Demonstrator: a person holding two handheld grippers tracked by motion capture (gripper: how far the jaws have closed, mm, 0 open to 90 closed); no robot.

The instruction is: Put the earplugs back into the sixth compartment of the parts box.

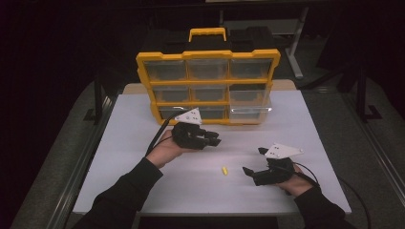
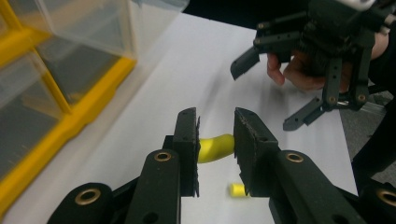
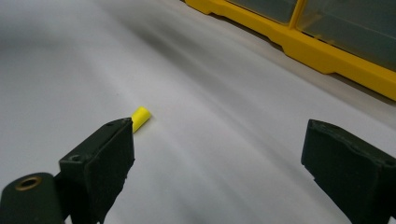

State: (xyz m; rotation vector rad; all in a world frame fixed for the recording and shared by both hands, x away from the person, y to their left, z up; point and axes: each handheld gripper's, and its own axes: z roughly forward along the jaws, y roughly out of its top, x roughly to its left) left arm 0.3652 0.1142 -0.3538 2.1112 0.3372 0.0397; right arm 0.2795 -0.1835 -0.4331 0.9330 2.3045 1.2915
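Note:
My left gripper [image 1: 216, 140] hovers in front of the yellow organizer [image 1: 207, 57]. In the left gripper view my left gripper [image 2: 216, 126] is shut on a small curved yellow piece [image 2: 215, 147]. A second short yellow piece [image 1: 224, 170] lies on the white table [image 1: 143, 186] between both hands; it shows below the jaws as the loose yellow piece [image 2: 237, 189]. My right gripper [image 1: 253, 161] is to its right, open wide and empty. In the right gripper view my right gripper [image 3: 224, 140] frames bare table, with the loose yellow piece [image 3: 140, 116] just past its left jaw.
The organizer stands upright at the table's back with several clear drawers; its bottom right drawer [image 1: 250, 110] is pulled out, seen as the clear drawer [image 2: 102, 28]. Its yellow base [image 3: 299, 46] runs close ahead of the right gripper. Dark floor surrounds the table.

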